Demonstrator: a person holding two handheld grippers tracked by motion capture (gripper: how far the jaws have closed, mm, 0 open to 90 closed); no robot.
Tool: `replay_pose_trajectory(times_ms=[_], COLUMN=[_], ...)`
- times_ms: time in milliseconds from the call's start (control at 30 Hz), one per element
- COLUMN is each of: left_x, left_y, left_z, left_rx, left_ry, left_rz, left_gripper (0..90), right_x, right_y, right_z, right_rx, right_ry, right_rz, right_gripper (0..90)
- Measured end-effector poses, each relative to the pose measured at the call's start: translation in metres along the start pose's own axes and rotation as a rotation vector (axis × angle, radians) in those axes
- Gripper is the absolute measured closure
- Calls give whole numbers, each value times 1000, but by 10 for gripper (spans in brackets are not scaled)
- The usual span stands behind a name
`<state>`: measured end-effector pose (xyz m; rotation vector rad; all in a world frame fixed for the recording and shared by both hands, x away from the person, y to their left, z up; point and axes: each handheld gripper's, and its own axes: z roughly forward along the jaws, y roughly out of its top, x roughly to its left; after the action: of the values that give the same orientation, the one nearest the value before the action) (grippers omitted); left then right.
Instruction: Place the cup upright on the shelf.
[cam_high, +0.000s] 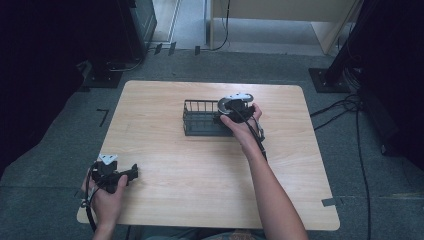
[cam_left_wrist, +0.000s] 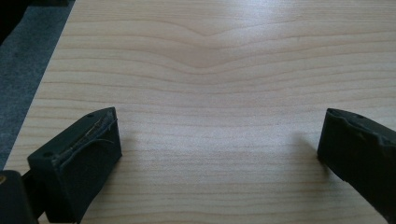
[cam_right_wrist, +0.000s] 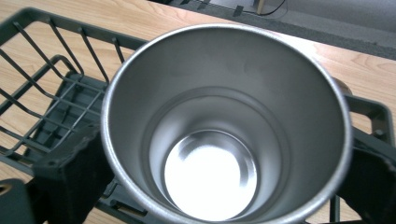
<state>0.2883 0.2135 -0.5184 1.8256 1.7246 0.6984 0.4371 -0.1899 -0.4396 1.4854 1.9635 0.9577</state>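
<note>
Nearest me, my left gripper (cam_high: 131, 173) rests at the tabletop's (cam_high: 200, 170) near left corner, jaws spread wide over bare wood, hand low and idle. Farther out, my right arm stretches forward past mid-table, the right gripper (cam_high: 226, 116) clamped on a steel cup (cam_right_wrist: 226, 126), held by its sides with the open mouth facing the gripper's camera. The cup hangs over the right end of the black wire rack (cam_high: 200, 120). To finish well, I judge I should lower it straight inside the rack walls, clear of the wires, and part the jaws only once it sits steady.
</note>
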Motion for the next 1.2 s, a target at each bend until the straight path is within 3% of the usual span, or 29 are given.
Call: replay_pose_trajectory(times_ms=[533,1200], left_x=[0,0], left_y=[0,0], left_z=[0,0], left_rx=[0,0], left_ry=[0,0], left_rz=[0,0], left_gripper=[0,0], right_x=[-6,-24], right_y=[7,-19], right_z=[-33,-81], right_rx=[-36,-88], right_ry=[6,10], right_rz=[-3,16], right_gripper=[0,0])
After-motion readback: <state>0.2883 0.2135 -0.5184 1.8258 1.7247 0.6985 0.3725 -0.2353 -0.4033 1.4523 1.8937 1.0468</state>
